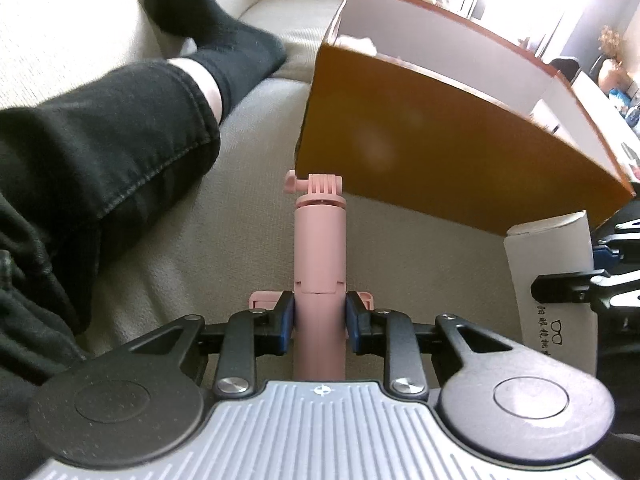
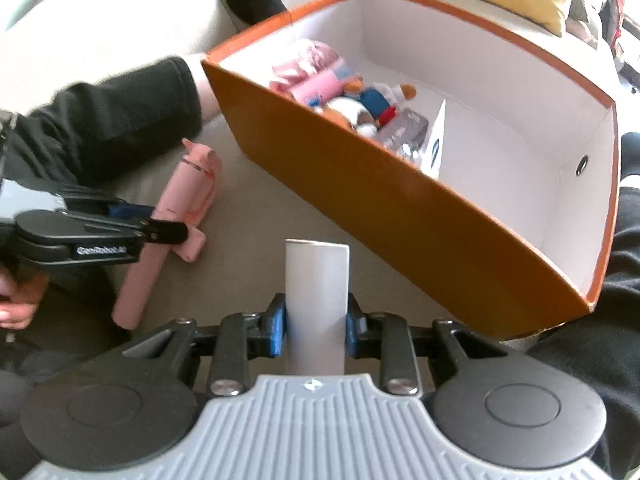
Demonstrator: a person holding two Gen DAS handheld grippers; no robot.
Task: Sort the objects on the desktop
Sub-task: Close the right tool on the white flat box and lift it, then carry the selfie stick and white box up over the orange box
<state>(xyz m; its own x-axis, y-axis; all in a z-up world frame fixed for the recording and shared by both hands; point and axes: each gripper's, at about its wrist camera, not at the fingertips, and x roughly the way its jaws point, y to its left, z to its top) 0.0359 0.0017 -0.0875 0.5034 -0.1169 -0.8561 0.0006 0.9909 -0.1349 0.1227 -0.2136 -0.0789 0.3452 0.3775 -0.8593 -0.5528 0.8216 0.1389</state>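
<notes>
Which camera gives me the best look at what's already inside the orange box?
The right wrist view: it looks down into the orange box, showing the toys and packets piled at its far end. The left wrist view shows mostly the outer wall and a strip of white interior.

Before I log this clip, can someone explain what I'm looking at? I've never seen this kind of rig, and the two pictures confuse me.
There is no robot here. A person sitting on a beige sofa holds a hand-held gripper in each hand. Each picture comes from a fisheye camera on one gripper, looking forward along its jaws.

In the left wrist view, the left gripper is closed on a pink selfie stick. In the right wrist view, the right gripper is closed on a white carton.

In front of both stands an open orange box, white inside, already holding toys and packets. The dark shapes are the person's trousers and sock. The right view also shows the left gripper from the side.
</notes>
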